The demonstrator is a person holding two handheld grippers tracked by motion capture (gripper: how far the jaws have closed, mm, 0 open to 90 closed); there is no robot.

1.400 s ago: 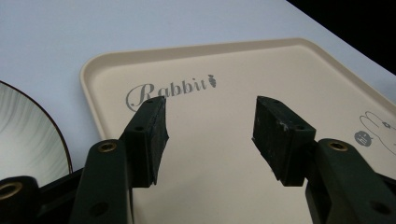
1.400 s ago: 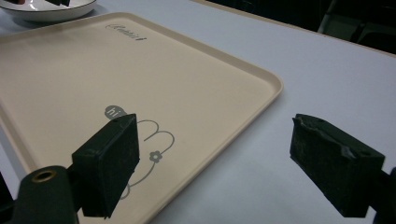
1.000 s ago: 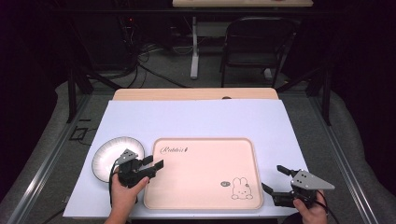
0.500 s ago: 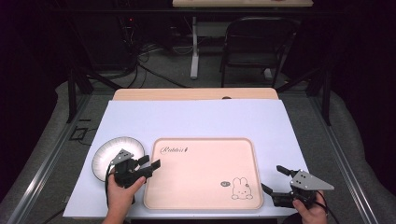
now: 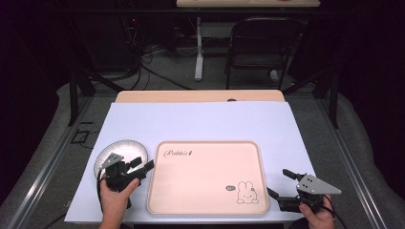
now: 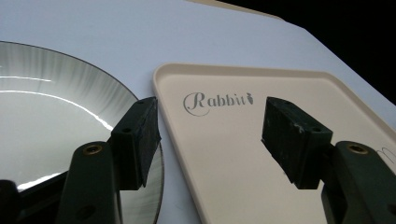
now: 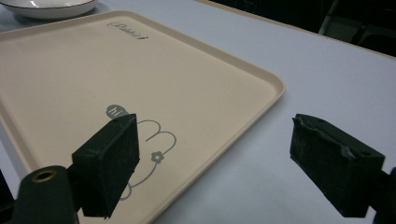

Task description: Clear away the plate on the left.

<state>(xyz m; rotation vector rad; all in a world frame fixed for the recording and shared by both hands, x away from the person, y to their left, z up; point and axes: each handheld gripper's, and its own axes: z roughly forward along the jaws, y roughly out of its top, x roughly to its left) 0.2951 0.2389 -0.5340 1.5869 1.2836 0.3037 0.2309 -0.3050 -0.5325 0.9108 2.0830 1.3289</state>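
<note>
The tray (image 5: 205, 176) is laid flat on the white sheet (image 5: 200, 119) near the front edge of the table, with the plate (image 5: 119, 151) just beside its left edge. The left gripper (image 5: 144, 164) is held over the gap between plate and tray; its jaws have just been opening, are spread wide, and nothing is between them. The right gripper (image 5: 279, 183) is held at the tray's right front corner, its jaws also spread and empty.

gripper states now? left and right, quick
Left gripper: open, jaws have just been opening, nothing between them; sits over the plate and tray edges.
Right gripper: open, empty, at the tray's corner.
</note>
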